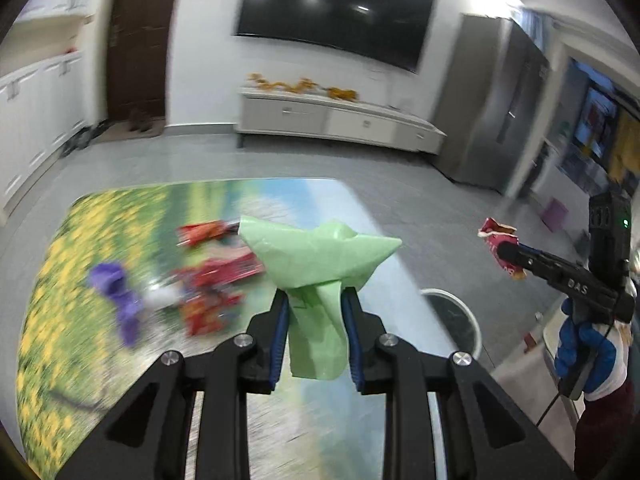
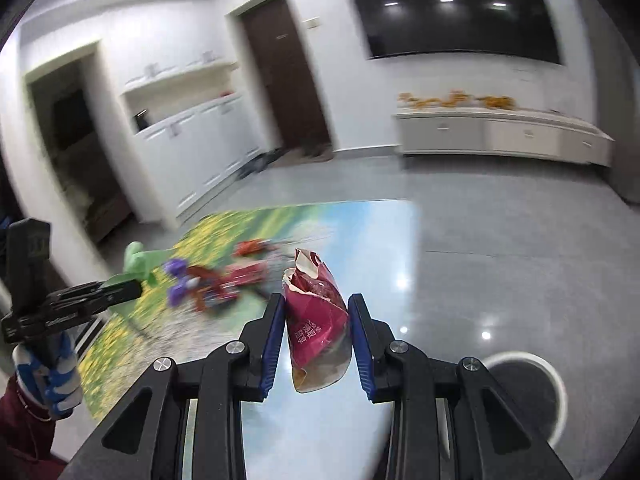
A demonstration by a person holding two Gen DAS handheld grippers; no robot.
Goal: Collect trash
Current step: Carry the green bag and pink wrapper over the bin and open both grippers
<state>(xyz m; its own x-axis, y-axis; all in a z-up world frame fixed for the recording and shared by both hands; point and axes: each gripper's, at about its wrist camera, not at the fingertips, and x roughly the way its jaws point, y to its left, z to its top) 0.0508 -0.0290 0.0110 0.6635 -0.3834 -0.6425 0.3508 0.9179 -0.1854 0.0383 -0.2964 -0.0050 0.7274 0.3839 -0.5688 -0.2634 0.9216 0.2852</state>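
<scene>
Desk (image 1: 320, 200) carried a printed landscape cover, yellow flowers at its left, sky blue at its right. Floor (image 1: 400, 168) beyond it was grey tile. TV (image 1: 336, 8) hung dark on the far wall above a low white cabinet (image 1: 328, 116); a brown door (image 1: 140, 40) stood to the left of it. Bin (image 2: 524, 392), round, white-rimmed, dark inside, sat on the floor just beside the desk's right edge.

Litter pile (image 1: 212, 280) lay on the desk: red wrappers plus one purple item (image 1: 116, 292), all blurred, details not readable.

Left gripper (image 1: 314, 300) was raised above the desk, jaws pinching a crumpled green bag (image 1: 320, 256); the bag bulged out ahead of the jaws and a flap hung between them. Right gripper (image 2: 318, 312) was above the desk's right part, jaws pinching a torn maroon snack packet (image 2: 316, 316), open end up, printed text on its face. Both items were clear of the desk surface, neither touching the pile.

Each gripper was held by a hand in a blue-and-white glove: right hand (image 1: 584, 356), left hand (image 2: 52, 376). Dark red sleeve (image 2: 20, 420) showed below the left glove.
</scene>
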